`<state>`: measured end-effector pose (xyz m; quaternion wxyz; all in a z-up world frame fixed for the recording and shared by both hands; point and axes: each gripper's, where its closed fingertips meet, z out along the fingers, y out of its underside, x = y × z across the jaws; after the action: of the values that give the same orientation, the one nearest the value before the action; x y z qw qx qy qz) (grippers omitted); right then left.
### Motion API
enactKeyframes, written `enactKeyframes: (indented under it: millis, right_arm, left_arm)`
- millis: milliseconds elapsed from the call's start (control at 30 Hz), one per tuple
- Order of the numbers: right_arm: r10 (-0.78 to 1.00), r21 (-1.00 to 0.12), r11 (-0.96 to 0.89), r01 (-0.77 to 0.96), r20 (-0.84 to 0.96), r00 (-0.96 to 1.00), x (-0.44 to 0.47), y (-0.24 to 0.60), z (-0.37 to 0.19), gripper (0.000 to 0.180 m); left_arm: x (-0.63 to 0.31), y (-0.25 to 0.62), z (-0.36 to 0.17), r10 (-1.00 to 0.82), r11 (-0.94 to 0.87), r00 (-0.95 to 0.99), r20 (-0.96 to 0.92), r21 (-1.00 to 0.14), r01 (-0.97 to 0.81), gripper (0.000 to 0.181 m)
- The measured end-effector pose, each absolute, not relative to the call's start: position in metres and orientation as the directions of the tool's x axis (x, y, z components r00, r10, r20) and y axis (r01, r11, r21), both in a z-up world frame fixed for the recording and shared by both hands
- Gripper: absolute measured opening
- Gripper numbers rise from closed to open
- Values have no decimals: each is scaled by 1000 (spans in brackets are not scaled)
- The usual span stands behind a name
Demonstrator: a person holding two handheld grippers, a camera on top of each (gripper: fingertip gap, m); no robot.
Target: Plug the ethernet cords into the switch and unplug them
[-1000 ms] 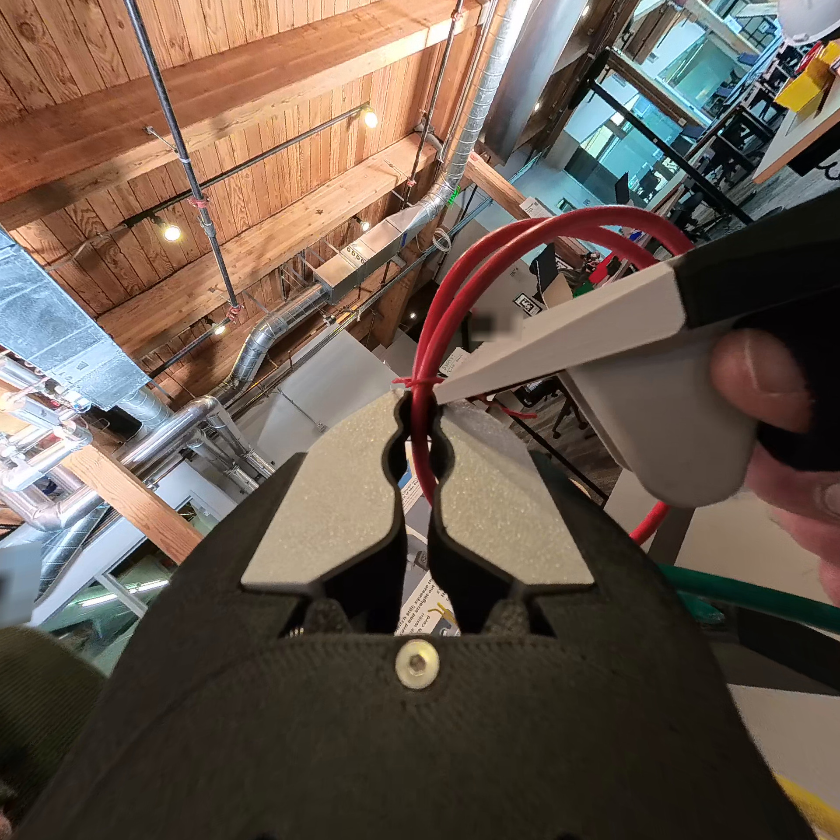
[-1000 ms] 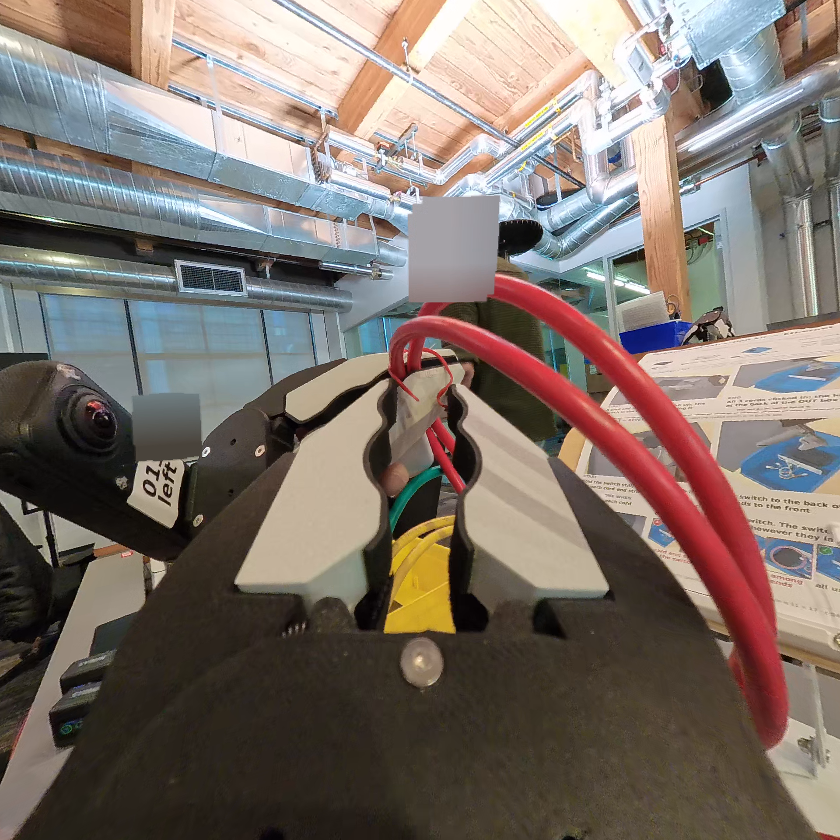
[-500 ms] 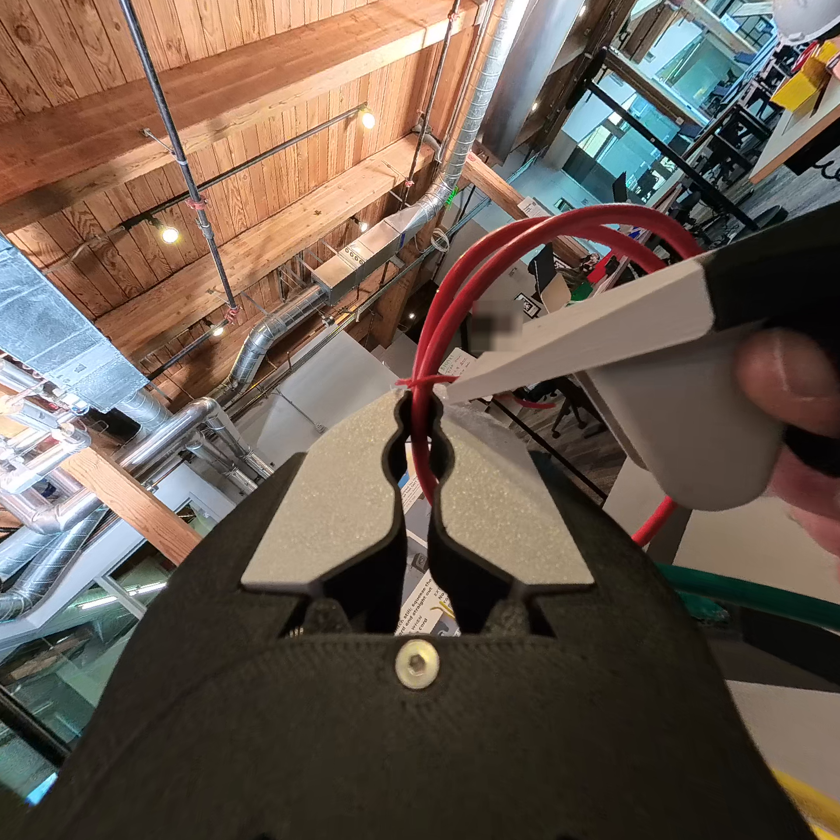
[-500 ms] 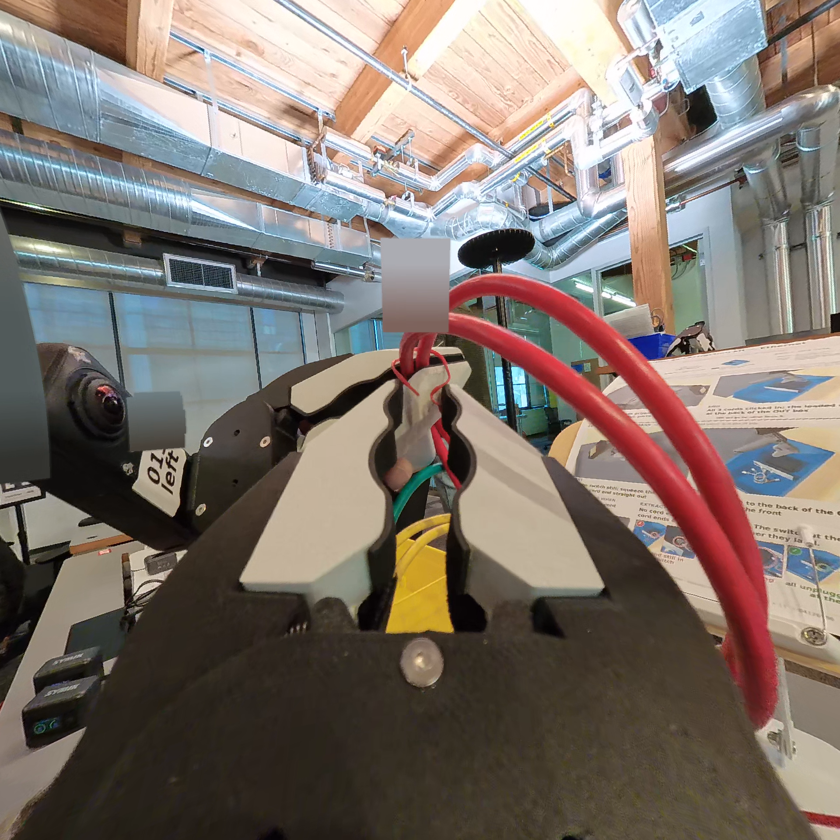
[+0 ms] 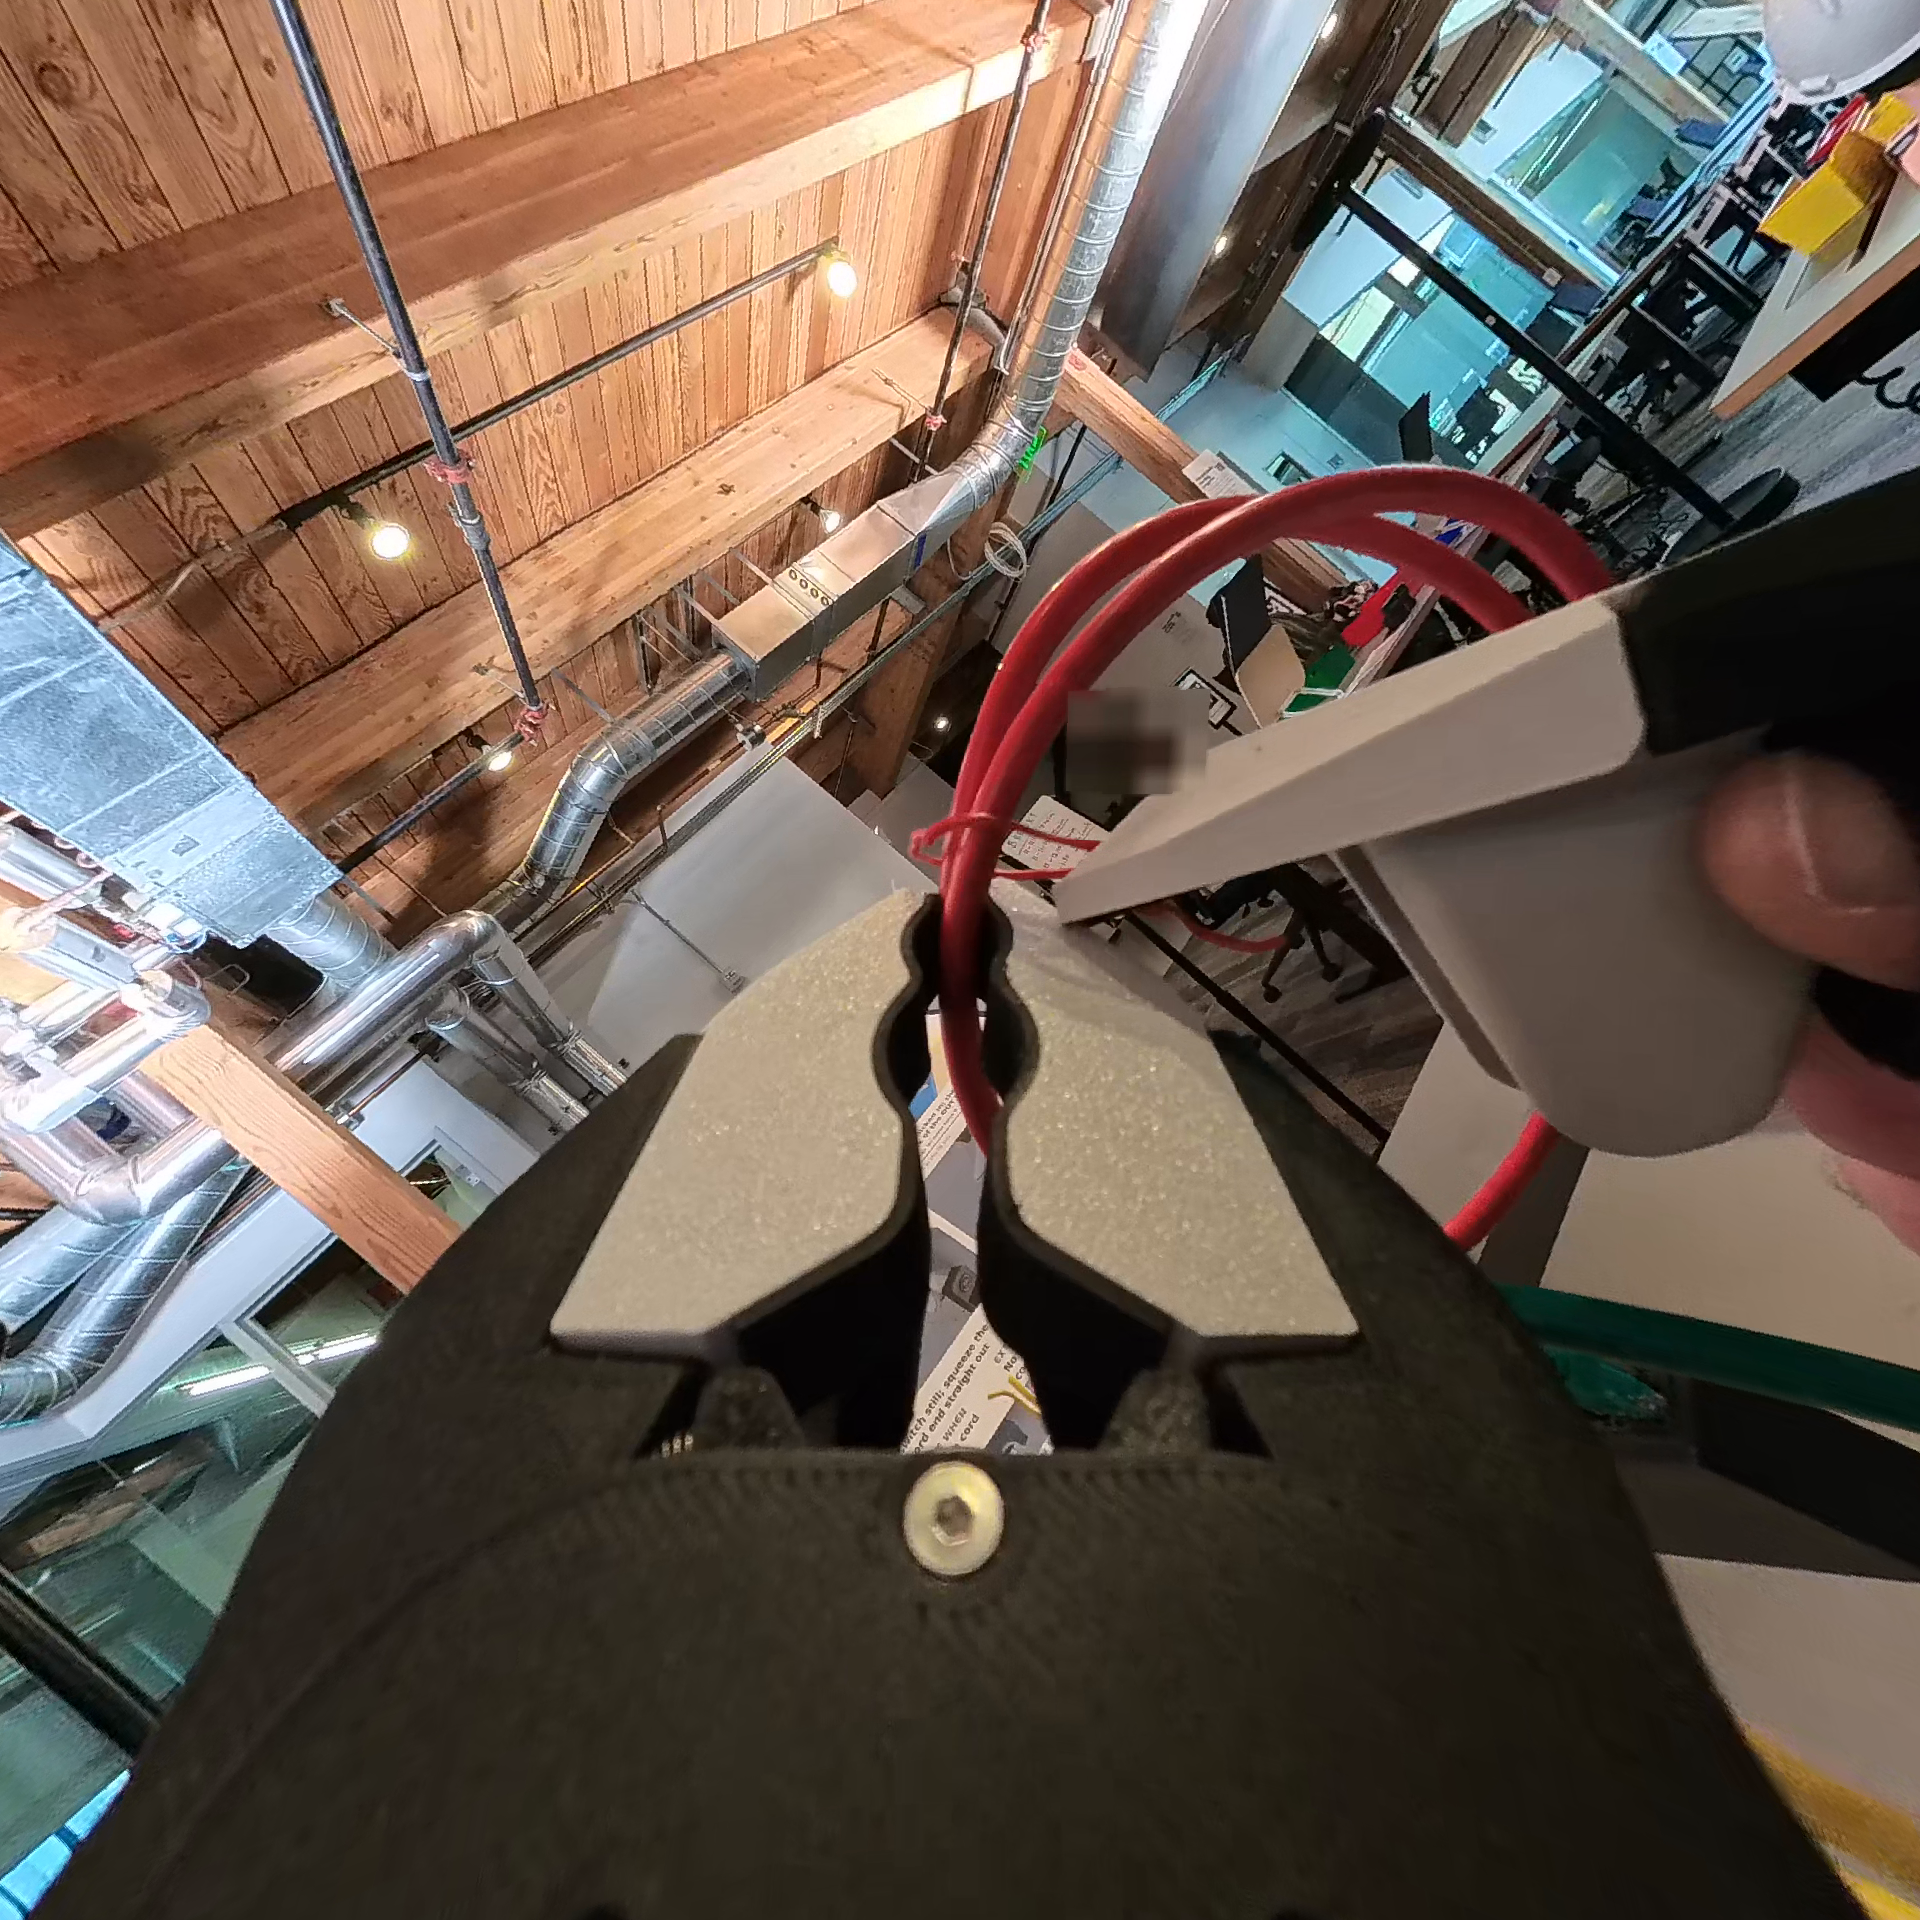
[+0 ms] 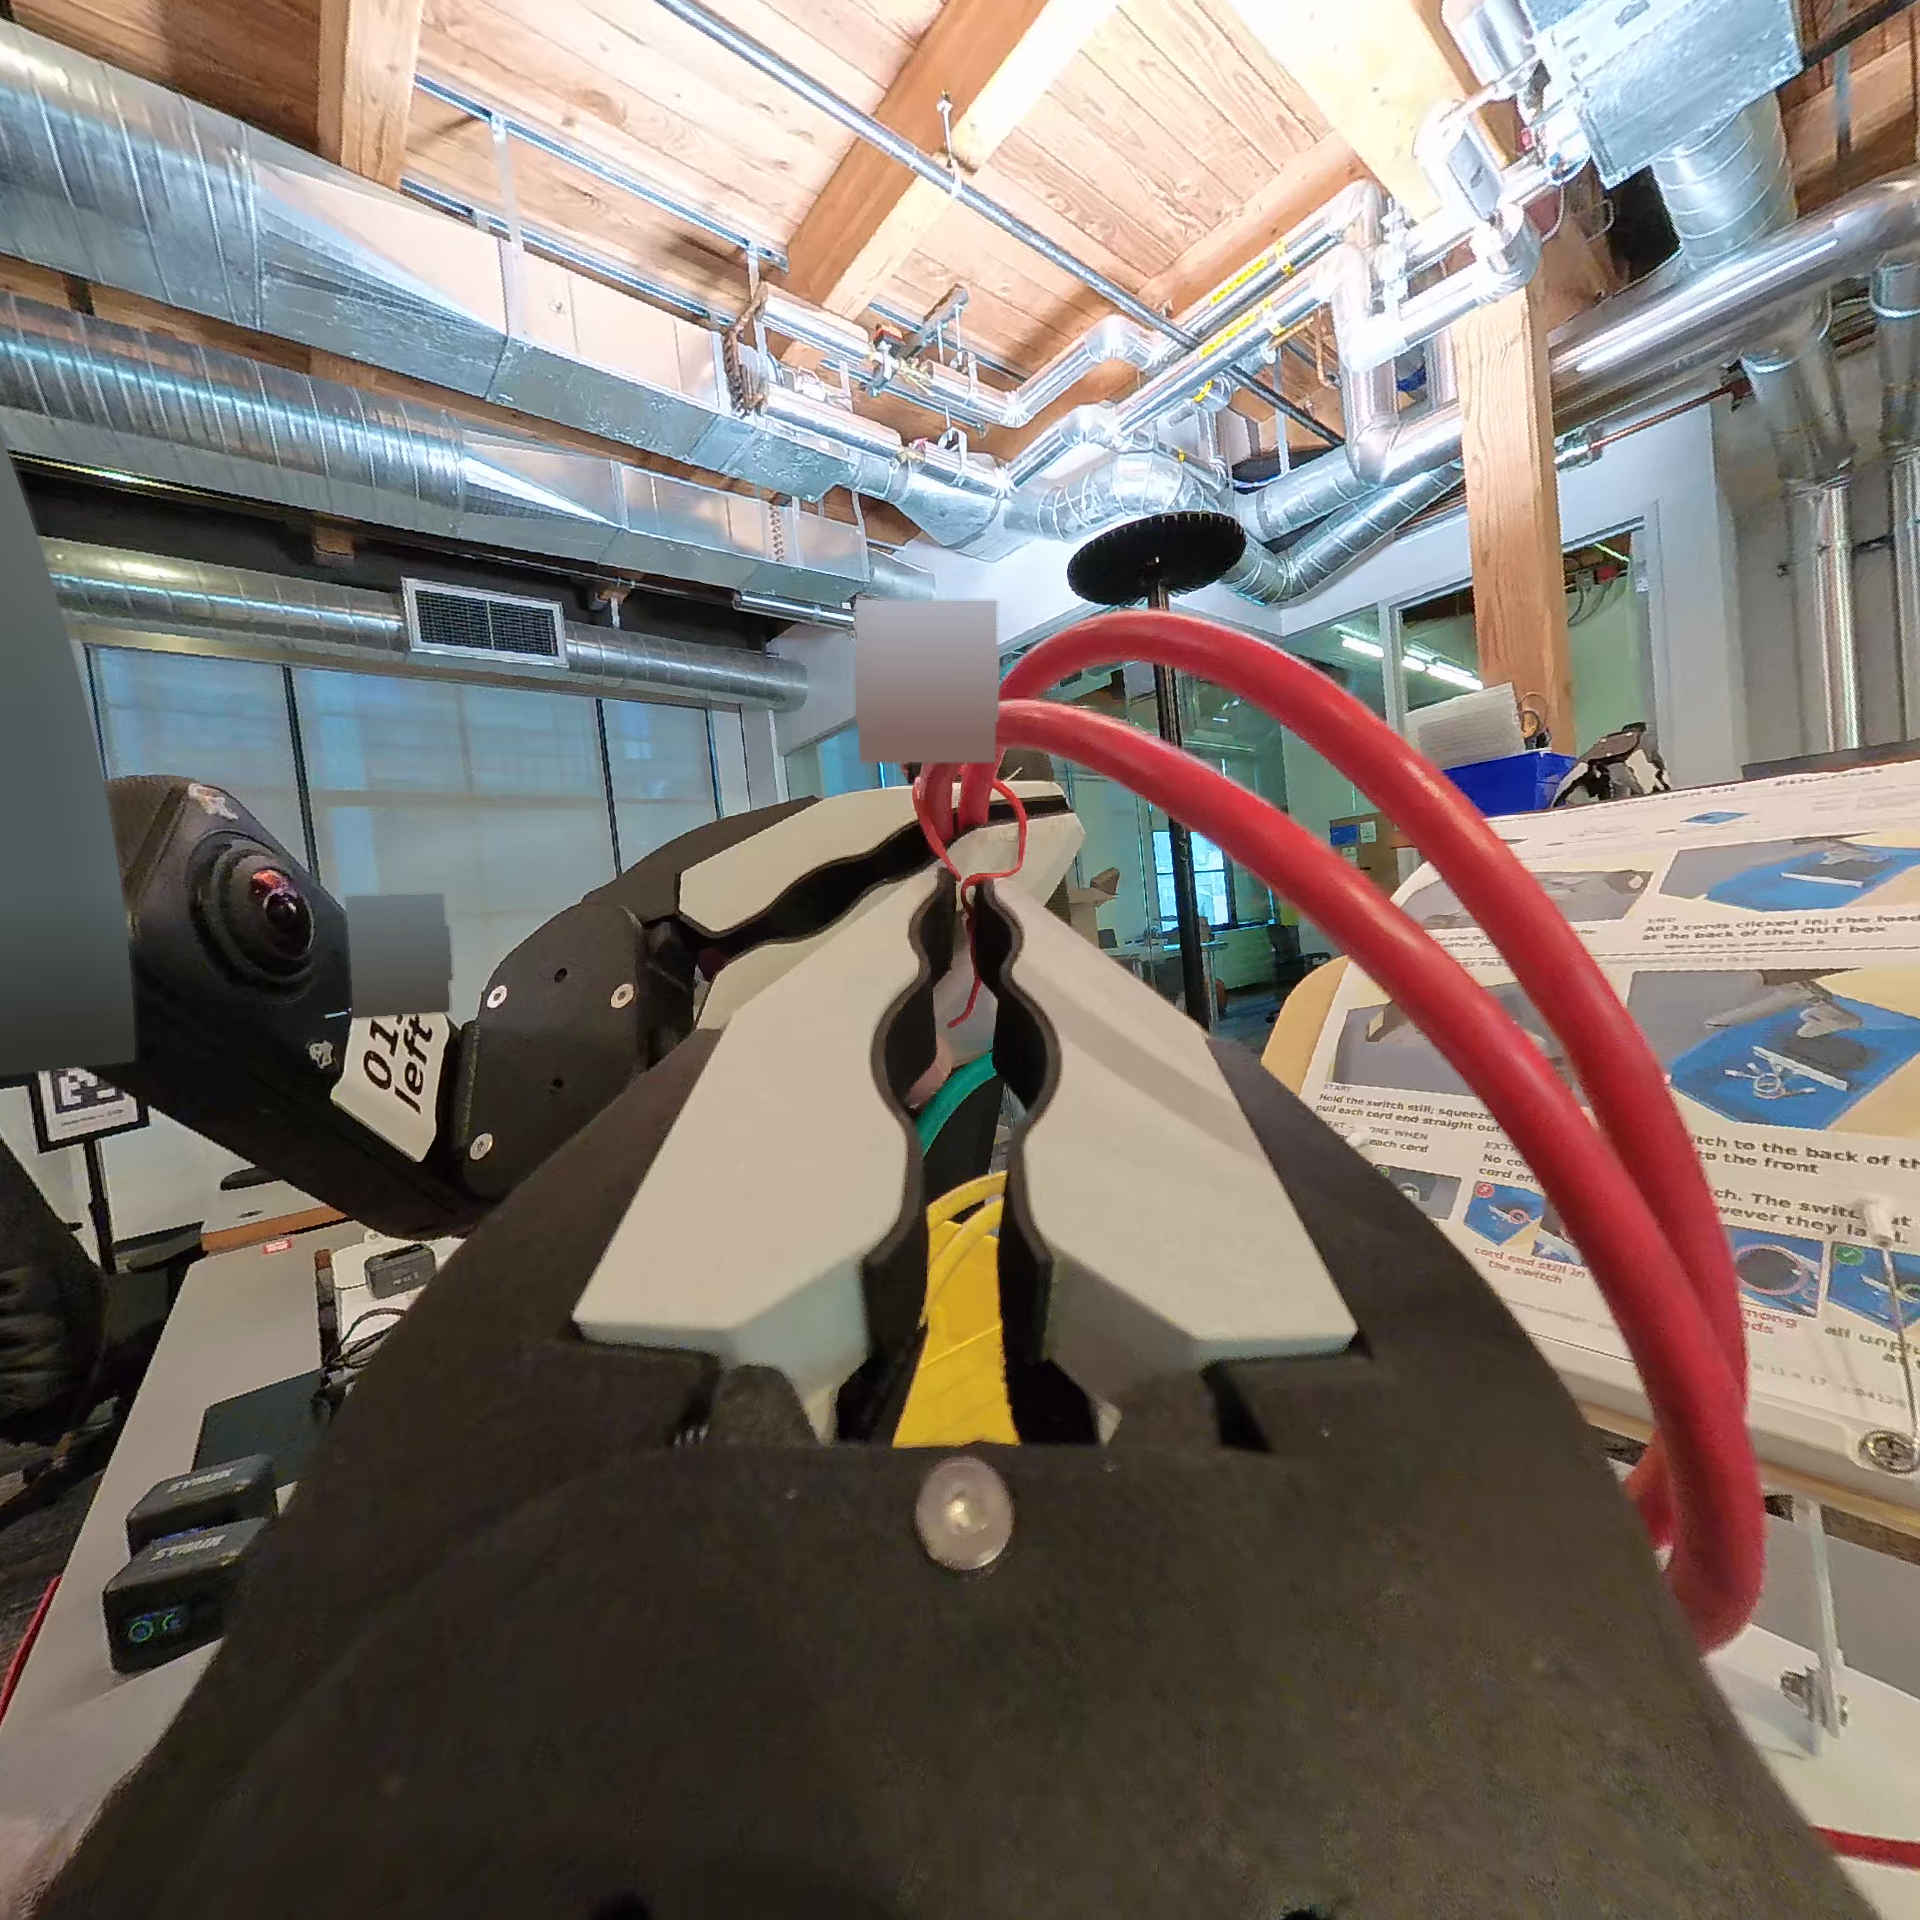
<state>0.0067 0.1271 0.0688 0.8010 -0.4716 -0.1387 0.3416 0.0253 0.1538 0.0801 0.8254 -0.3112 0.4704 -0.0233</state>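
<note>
Left wrist view: the left gripper [image 5: 961, 935], raised toward a wooden ceiling, pinches a coiled red ethernet cord [image 5: 1226, 540] at its fingertips; the right gripper [image 5: 1081, 904] reaches in beside it. Right wrist view: the right gripper [image 6: 966, 894] appears clamped on the thin red twist tie [image 6: 971, 935] binding the red ethernet cord [image 6: 1455, 935], which loops rightward.

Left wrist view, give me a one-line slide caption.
Left gripper clamps a coiled red ethernet cord while the right gripper's grey finger reaches toward its thin red twist tie.
</note>
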Motion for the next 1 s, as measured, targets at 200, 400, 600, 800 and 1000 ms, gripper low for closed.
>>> enactKeyframes:
  millis: [200,400,600,800,1000]
  right_arm:
    - [679,-852,321,-414,-98,728,7,126,68,0]
    - [660,-871,320,-373,-77,747,8,126,66,0]
    - [600,-900,350,-259,3,800,8,125,63,0]
    - [515,-917,388,-96,129,848,7,122,62,0]
    - [538,-919,372,-131,98,838,10,124,61,3]
  left_arm:
    - [26,153,80,-330,807,556,-763,-533,-255,4]
    - [26,153,79,-334,805,552,-764,-536,-254,5]
    - [27,153,78,-345,802,540,-768,-540,-256,5]
    - [28,150,78,-362,799,527,-769,-547,-250,5]
    - [27,150,79,-352,802,536,-767,-543,-249,5]
